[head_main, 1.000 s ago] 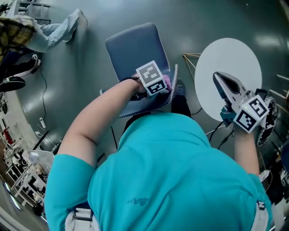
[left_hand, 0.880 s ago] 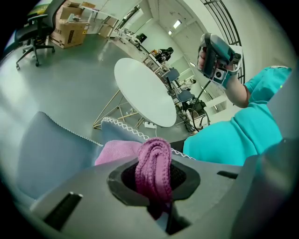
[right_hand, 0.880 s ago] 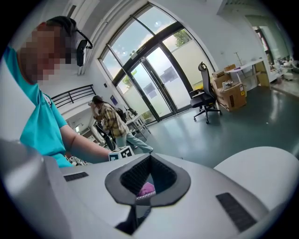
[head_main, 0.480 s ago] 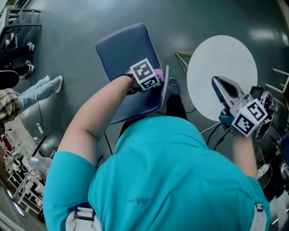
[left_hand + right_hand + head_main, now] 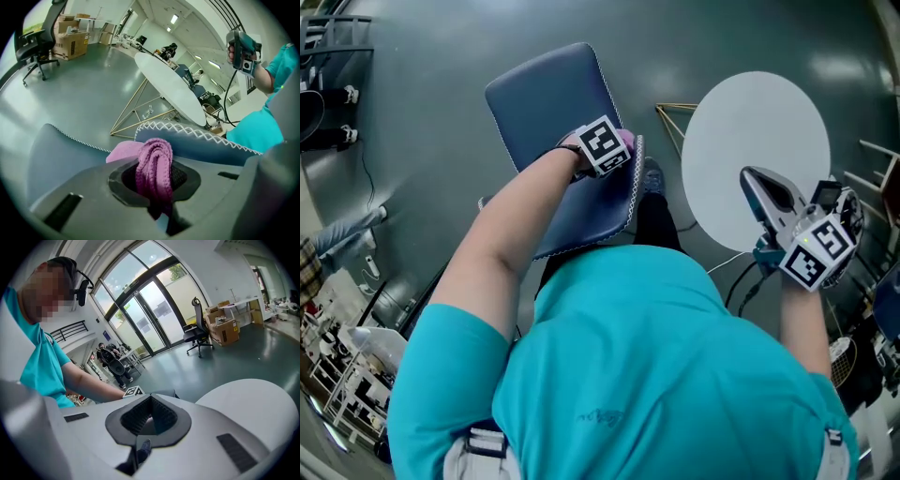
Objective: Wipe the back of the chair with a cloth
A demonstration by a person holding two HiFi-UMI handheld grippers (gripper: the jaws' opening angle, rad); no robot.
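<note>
One dark blue padded chair (image 5: 546, 98), white zigzag stitching along its edges, standing upright on the floor. Its backrest (image 5: 592, 208) is the part nearest the person, with the seat beyond. The pink knitted cloth (image 5: 153, 161) is bunched into a thick fold and pinched between the left gripper (image 5: 157, 187) jaws. A flat flap sticks out just beside the backrest's stitched edge.

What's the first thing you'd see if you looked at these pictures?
Probably the bright pink cloth, bunched up and pinched in the left gripper, right against the blue-grey chair with its white zigzag stitching. Next comes the big round white table to the right of the chair. The right gripper is held above the table's near edge, shut and empty.
</note>
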